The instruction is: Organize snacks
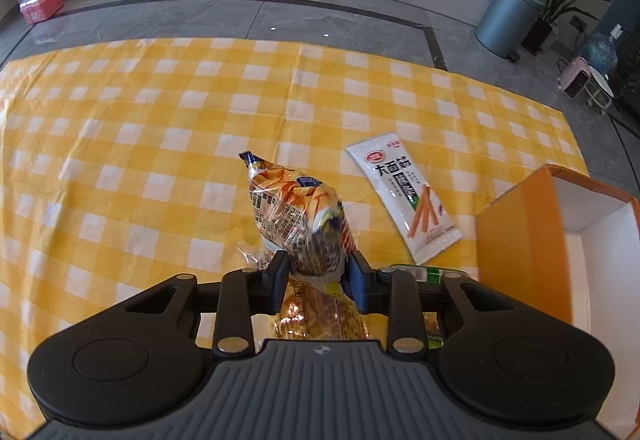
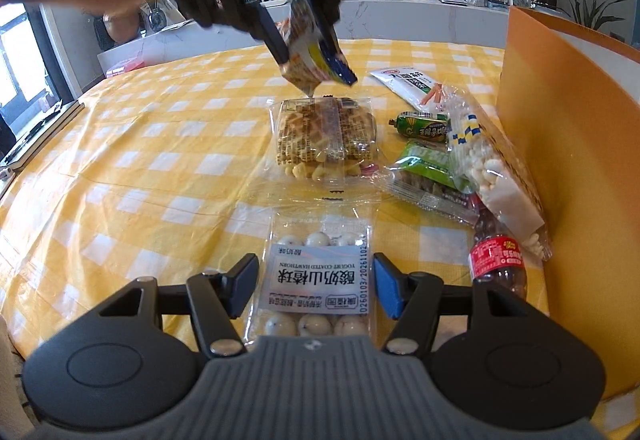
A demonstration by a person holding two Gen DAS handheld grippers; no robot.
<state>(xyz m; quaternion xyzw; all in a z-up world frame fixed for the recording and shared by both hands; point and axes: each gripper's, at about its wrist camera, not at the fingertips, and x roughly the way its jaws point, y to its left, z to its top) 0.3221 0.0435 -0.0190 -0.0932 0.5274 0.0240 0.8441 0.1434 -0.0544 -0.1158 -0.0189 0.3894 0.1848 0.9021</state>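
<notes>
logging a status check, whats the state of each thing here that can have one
left hand-held gripper: shut on the snack bag
snack bag: lifted off the tablecloth, pinched at one end
right hand-held gripper: open, pads either side of the hawthorn ball pack
hawthorn ball pack: flat on the tablecloth, sealed
orange box: open-topped, nothing visible inside
cola bottle: lying down

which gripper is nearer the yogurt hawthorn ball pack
Right. The right gripper straddles the yogurt-coated hawthorn ball pack, jaws open either side of it. The left gripper is farther back over the table, raised, shut on a crinkly snack packet.
</notes>
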